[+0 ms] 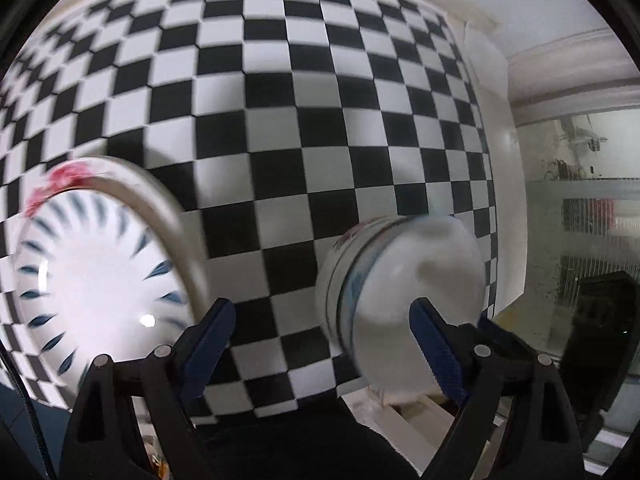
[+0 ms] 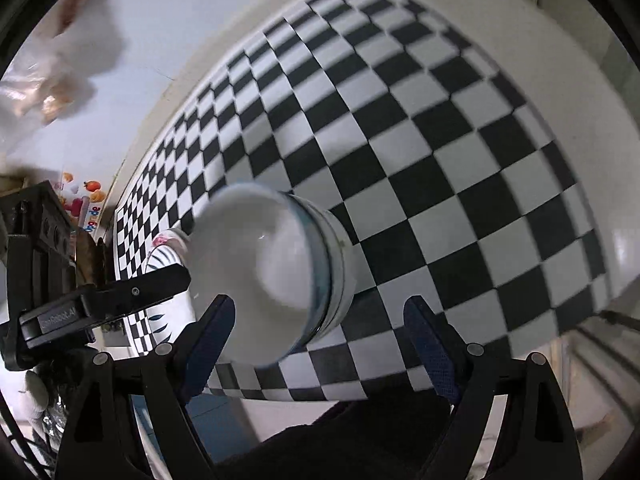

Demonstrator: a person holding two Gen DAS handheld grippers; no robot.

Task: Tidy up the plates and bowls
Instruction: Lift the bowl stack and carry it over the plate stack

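A stack of plates (image 1: 104, 280), the top one white with blue leaf strokes, sits on the checkered tablecloth (image 1: 280, 120) at the left of the left wrist view; a lower plate shows a red pattern at its rim. A stack of white bowls (image 1: 408, 280) with a blue rim band stands to the right. My left gripper (image 1: 320, 344) is open and empty, between the two stacks. In the right wrist view the bowl stack (image 2: 280, 276) lies just ahead of my open, empty right gripper (image 2: 316, 340). The plates (image 2: 162, 256) and the left gripper's finger (image 2: 132, 292) show at the left.
The checkered cloth (image 2: 440, 160) covers a round white table. A frosted glass panel (image 1: 580, 240) and a dark object (image 1: 600, 340) stand at the right of the left wrist view. Shelving and colourful toys (image 2: 84, 200) stand beyond the table's left edge. The views are motion blurred.
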